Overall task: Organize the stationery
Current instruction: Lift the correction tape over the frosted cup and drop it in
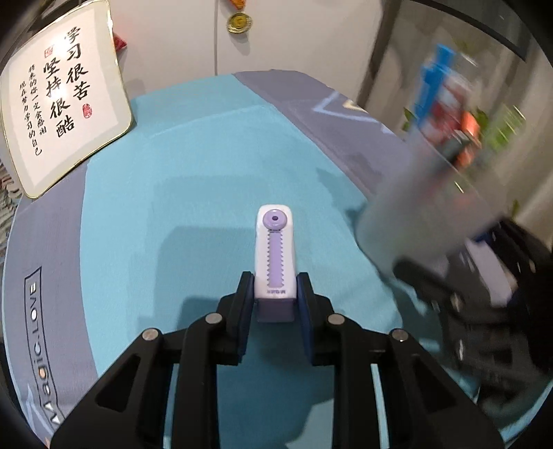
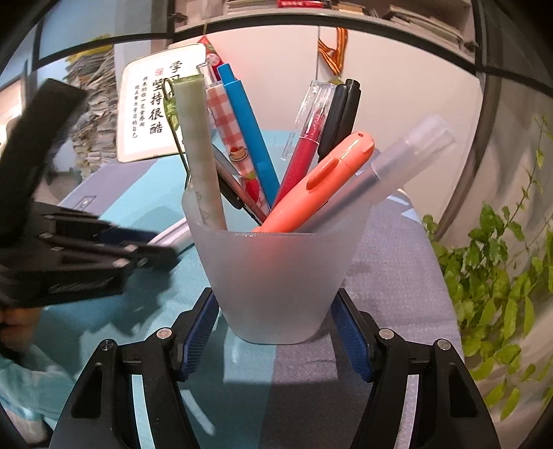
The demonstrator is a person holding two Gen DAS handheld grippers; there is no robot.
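**Mia:** Between the two black fingers of the left gripper sits a white and purple eraser. What do the tongs do?

**Ben:** They squeeze it at its low end. The pads press on both sides. The eraser sticks out toward 12 o'clock, over the blue cloth.

**Mia:** What else is near?

**Ben:** A framed sign with black writing leans at 10 o'clock. A gold medal hangs at 12 o'clock. At 3 o'clock is a blurry frosted cup, with the other tongs dark below it.

**Mia:** Now the right wrist view?

**Ben:** The right gripper hugs that frosted cup. Its blue pads touch the cup's sides low down, so it grips the cup.

**Mia:** What is inside?

**Ben:** Pens. A blue pen, a red pen, an orange marker and a checked pen, all leaning.

**Mia:** Anything in the way?

**Ben:** The left tongs come in at 9 o'clock, blurry, just beside the cup's rim. A green plant stands at 3 o'clock.
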